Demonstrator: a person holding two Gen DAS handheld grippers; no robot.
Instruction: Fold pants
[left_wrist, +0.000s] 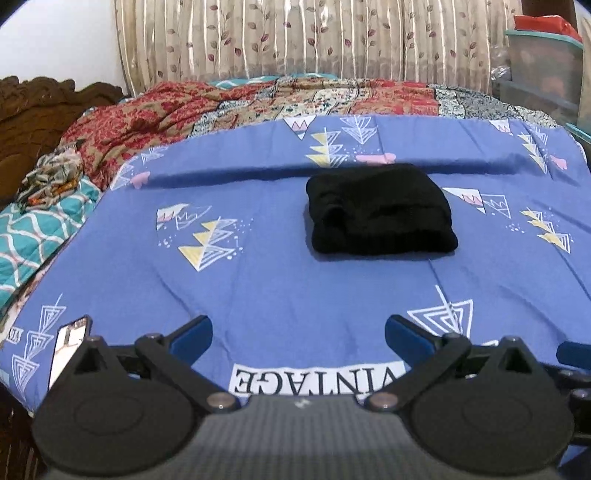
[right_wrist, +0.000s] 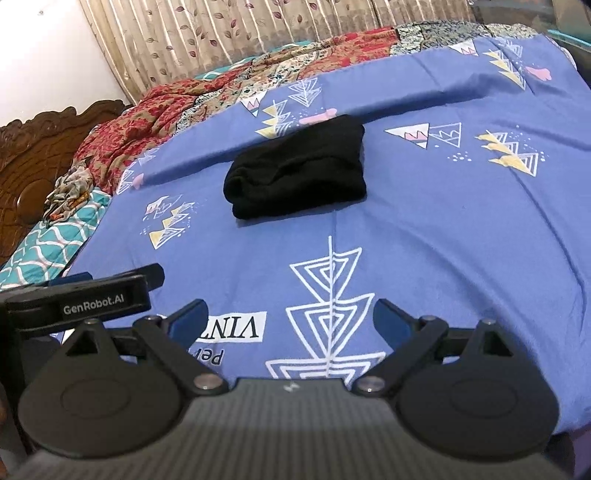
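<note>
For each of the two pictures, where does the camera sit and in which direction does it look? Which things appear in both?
Left wrist view: sits on the left gripper, looks forward and down over the blue bedsheet at the folded black pants; its own open fingers show.
Right wrist view: sits on the right gripper, looks the same way, pants further left; its open fingers and the left gripper show.
Shared: pants, sheet, red patterned quilt, curtain.

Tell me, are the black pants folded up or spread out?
Folded: the black pants sit as one small, thick bundle on the blue sheet.
</note>
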